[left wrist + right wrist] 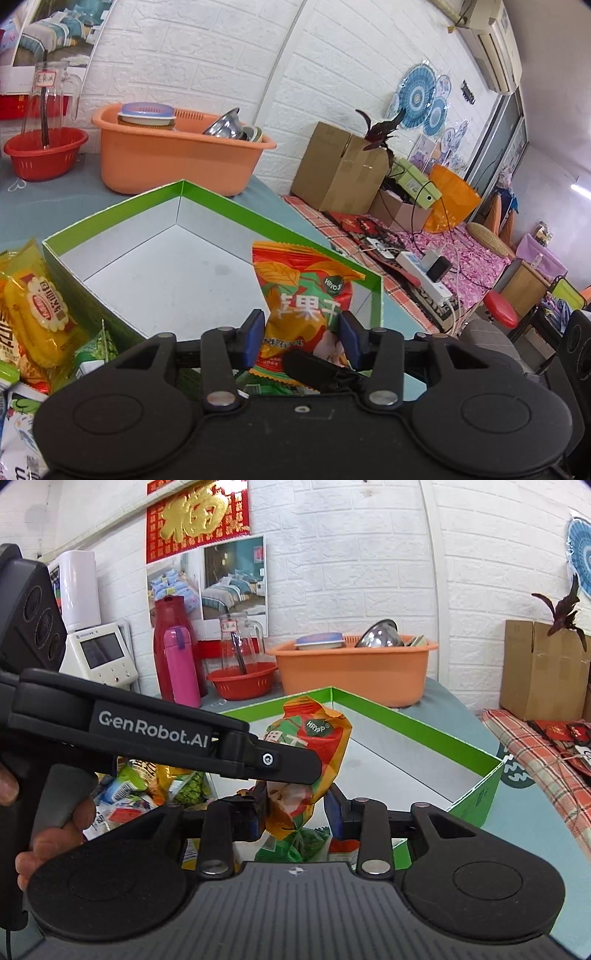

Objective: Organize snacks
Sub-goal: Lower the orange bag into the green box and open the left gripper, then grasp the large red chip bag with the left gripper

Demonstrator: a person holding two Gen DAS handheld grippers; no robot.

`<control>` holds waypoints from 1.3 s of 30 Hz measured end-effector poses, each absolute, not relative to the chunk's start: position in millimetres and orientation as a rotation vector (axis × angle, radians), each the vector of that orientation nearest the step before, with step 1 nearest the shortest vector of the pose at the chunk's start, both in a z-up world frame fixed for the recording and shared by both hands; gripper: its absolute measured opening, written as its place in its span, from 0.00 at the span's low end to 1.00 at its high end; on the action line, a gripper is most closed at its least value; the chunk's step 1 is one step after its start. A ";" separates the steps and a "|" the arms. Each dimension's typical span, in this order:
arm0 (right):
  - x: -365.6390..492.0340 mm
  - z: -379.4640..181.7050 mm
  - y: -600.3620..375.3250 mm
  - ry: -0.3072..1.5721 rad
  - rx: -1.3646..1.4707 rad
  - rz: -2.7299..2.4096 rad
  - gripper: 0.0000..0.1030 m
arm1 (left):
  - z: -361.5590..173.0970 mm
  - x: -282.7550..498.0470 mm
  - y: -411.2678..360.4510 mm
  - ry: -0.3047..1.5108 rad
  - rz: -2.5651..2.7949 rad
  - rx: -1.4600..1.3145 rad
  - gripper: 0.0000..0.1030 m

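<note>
Starting at the left edge of the left wrist view, a heap of loose snacks is seen piled on the table, with a yellow cracker packet (40, 314) on top, just beside the green-rimmed box (207, 201). That pile is presumably what's left to be sorted, so it makes sense that it's been kept right against the box wall.

Moving toward the middle, the box itself looks bare inside, grey floor showing, nothing laid in it yet as far as can be seen.

Then the orange-and-green fruit snack bag (306, 295) is found held up over the box's near right corner. It's gripped near its bottom edge by the left gripper (303, 336), blue pads pressed in on either side, so that one is clenched on the bag. In the right wrist view the same bag (314, 738) is seen crumpled between the right gripper (295, 812) pads as well, though the left gripper's arm crosses in front and it's a bit hard to tell how firmly the right-hand pad is actually touching. Two grips on one floppy bag are probably being used to keep it upright and flat for laying down neatly.

Further right and behind, an orange wash basin (351, 672) of dishes is parked well clear of the box, out of the working area.
</note>
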State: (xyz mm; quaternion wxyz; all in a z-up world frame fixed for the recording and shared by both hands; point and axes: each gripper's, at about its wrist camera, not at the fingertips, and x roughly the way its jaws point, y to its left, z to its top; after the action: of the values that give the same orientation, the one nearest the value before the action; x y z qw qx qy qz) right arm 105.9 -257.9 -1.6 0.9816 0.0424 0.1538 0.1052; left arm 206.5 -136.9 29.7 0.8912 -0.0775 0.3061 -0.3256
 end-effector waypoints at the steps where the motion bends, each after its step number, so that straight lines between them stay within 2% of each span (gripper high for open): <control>1: 108.2 -3.1 -257.8 0.317 0.084 0.212 0.56 | 27.5 208.9 -137.9 0.640 -0.673 -0.157 0.72; 2: 110.7 -4.5 -257.5 0.322 0.081 0.213 0.56 | 25.6 210.8 -138.3 0.643 -0.669 -0.156 0.75; 4: 113.6 -6.9 -255.5 0.317 0.066 0.220 0.59 | 22.0 212.7 -138.4 0.645 -0.664 -0.154 0.91; 5: 113.5 -7.9 -254.1 0.310 0.051 0.215 0.66 | 21.2 211.7 -137.7 0.641 -0.664 -0.155 1.00; 6: 112.2 -8.3 -252.6 0.304 0.034 0.206 0.86 | 21.5 209.5 -136.7 0.635 -0.658 -0.156 1.00; 7: 111.8 -7.1 -249.9 0.295 0.013 0.194 1.00 | 23.5 205.1 -134.9 0.618 -0.644 -0.158 1.00; 10: 98.9 -3.8 -248.9 0.247 -0.024 0.171 1.00 | 34.1 190.4 -126.1 0.559 -0.625 -0.166 1.00; 21: 31.5 9.6 -254.6 0.193 0.020 0.186 1.00 | 55.2 110.2 -82.9 0.528 -0.536 -0.208 1.00; 33: 8.5 -19.4 -217.1 0.344 0.089 0.335 1.00 | 14.0 34.2 -25.3 0.611 -0.387 -0.256 1.00; 39: 8.3 -23.9 -189.5 0.399 0.077 0.464 1.00 | 8.4 34.0 18.5 0.620 -0.237 -0.256 1.00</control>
State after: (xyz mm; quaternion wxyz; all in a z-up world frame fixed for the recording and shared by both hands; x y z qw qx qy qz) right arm 8.3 -189.5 -23.9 0.9528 0.0380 0.1965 0.2283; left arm 34.0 18.5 8.4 0.9374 -0.1254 0.3034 -0.1161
